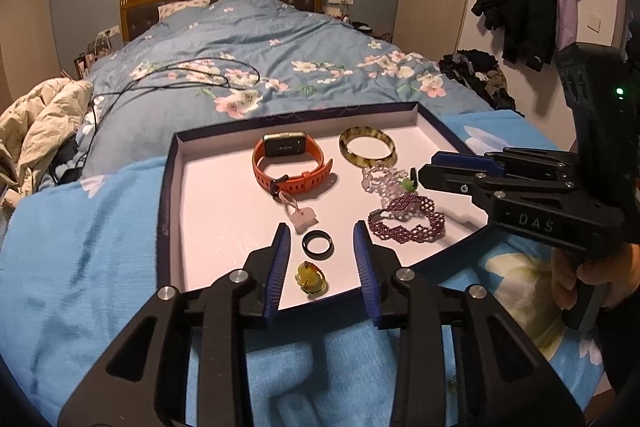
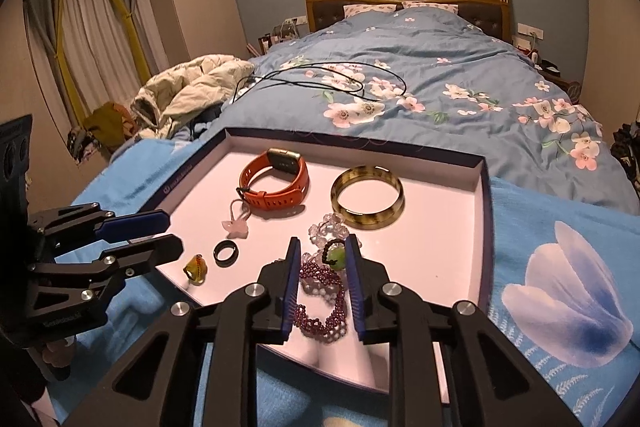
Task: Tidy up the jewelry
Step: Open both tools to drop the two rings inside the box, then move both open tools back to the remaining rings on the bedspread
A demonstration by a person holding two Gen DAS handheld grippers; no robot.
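Left gripper (image 1: 322,259) is spread, nothing pinched: the black ring (image 1: 317,245) and the amber pendant (image 1: 311,279) lie in the gap between its blue pads, neither touched. I read that as hovering over small pieces just inside the near rim of the tray (image 1: 172,187).

Right gripper (image 2: 323,269) also stands apart with no grip. The green bead (image 2: 335,259) on its dark loop sits between the fingers and the purple beaded bracelet (image 2: 322,303) lies under them. I can't tell whether a pad brushes the bead.

In the right wrist view, jewelry in the tray:
- orange smartwatch (image 2: 276,179) at 11 o'clock
- tortoiseshell bangle (image 2: 367,201) at 1 o'clock
- clear crystal bracelet (image 2: 328,227) near centre, touching the purple one
- pink charm (image 2: 236,225) at 9 o'clock, its loop up against the watch strap

All pieces lie flat and mostly apart, so my guess is the sorting is well along.

In the way: crystal, green bead and purple weave bunch together, so lifting one may drag its neighbour. The two grippers work close, left entering from 9 o'clock. The tray rests on a soft blue blanket (image 2: 560,267), so it could tip under pressure. The black cable (image 2: 340,83) on the duvet (image 2: 460,67) is well clear.
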